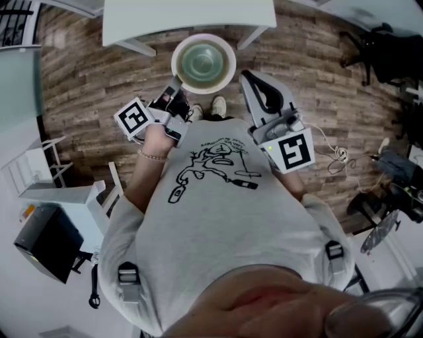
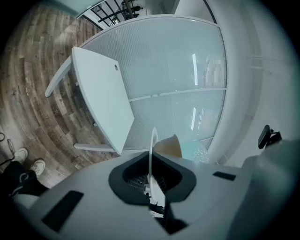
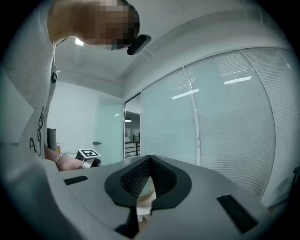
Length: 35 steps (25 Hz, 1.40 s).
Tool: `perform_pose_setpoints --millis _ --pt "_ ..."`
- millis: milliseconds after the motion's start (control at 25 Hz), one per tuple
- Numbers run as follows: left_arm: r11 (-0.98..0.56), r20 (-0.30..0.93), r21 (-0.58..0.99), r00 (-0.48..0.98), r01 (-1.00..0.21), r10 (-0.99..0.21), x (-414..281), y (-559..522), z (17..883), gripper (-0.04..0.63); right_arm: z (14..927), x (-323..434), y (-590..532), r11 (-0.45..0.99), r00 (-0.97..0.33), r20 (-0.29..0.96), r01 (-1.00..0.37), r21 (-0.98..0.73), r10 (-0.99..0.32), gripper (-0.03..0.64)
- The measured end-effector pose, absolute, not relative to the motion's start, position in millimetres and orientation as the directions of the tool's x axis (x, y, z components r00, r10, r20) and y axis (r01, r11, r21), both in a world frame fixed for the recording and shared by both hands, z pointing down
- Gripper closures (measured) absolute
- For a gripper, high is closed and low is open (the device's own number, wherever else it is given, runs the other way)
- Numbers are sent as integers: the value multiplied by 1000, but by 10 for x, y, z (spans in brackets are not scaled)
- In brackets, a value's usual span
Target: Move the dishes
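A round bowl (image 1: pixel 203 64) with a white rim and a greenish inside hangs over the wooden floor in the head view, in front of my chest. My left gripper (image 1: pixel 173 92) is shut on its near-left rim. In the left gripper view the bowl's rim (image 2: pixel 153 150) shows edge-on as a thin white line pinched between the jaws of my left gripper (image 2: pixel 151 174). My right gripper (image 1: pixel 247 79) is held up to the right of the bowl, apart from it. In the right gripper view the black pads of my right gripper (image 3: pixel 149 163) meet at the tip and hold no dish.
A white table (image 1: pixel 188 20) stands just beyond the bowl, with a frosted glass wall (image 2: pixel 178 70) behind it. A white rack (image 1: pixel 59 191) is at my left, and cables (image 1: pixel 337 155) and a black chair (image 1: pixel 390 53) at my right. My shoes (image 1: pixel 218 105) are below the bowl.
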<state>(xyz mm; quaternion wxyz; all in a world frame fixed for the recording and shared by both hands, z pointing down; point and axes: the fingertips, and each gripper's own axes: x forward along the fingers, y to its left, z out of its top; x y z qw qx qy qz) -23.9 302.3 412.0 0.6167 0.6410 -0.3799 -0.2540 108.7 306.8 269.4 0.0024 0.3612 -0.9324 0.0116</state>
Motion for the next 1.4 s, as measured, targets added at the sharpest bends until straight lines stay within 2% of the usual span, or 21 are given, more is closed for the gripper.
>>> perform_pose_setpoints --millis 1400 --pt "47 135 984 541 -174 -830 -58 2811 4089 583 2757 1395 2879 753 -754 13 -657 -37 -657 578"
